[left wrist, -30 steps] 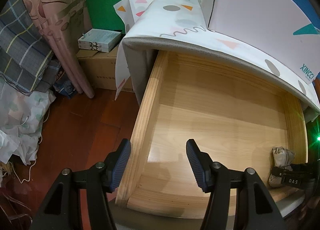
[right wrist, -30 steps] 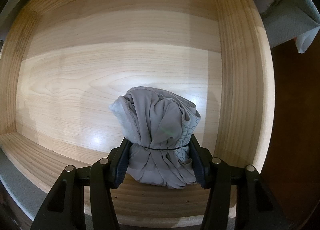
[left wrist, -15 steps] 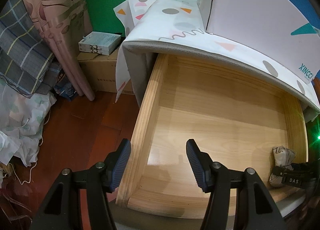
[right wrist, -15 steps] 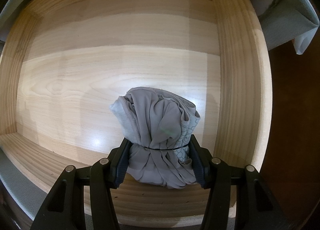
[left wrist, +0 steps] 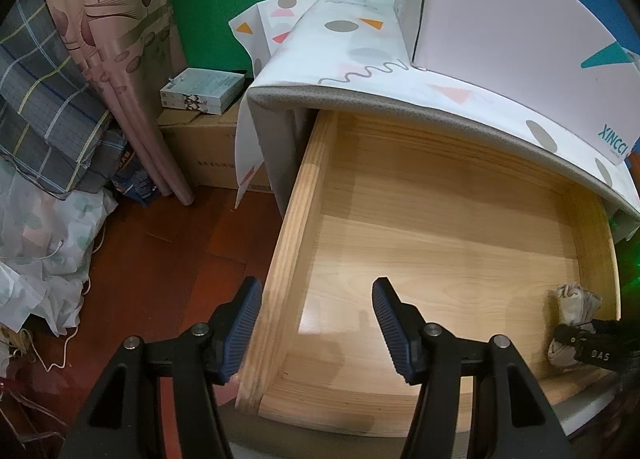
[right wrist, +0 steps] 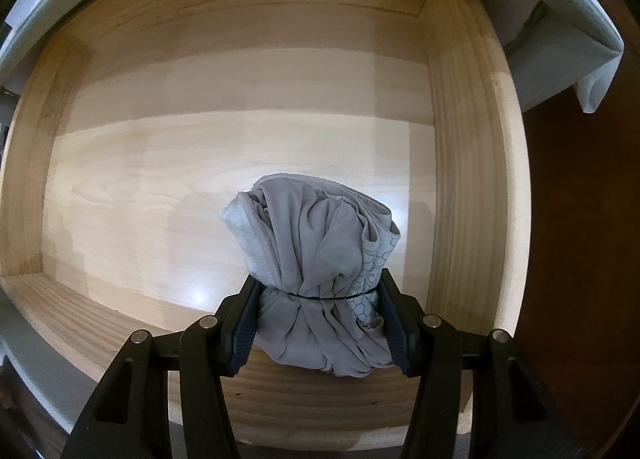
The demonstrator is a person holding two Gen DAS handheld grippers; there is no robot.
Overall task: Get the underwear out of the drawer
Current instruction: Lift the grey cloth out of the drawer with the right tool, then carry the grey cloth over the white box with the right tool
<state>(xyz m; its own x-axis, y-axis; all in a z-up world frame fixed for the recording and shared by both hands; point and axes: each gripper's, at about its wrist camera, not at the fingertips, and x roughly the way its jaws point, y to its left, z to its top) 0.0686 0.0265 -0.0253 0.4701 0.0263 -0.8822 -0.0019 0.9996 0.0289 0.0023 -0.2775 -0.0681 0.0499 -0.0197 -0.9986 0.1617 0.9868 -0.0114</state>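
A rolled grey underwear bundle, tied with a thin black band, is held between my right gripper's fingers, above the floor of the open wooden drawer near its right wall. In the left wrist view the bundle shows at the drawer's right front corner with the right gripper clamped on it. My left gripper is open and empty, above the left wall of the drawer near its front corner.
The drawer sticks out from a cabinet covered with a patterned white cloth, with a white box on top. To the left are a cardboard box, curtains, plaid fabric and a red-brown wood floor.
My right gripper has lifted slightly with the bundle, so more of the drawer shows. The left gripper has drifted slightly and stays open.
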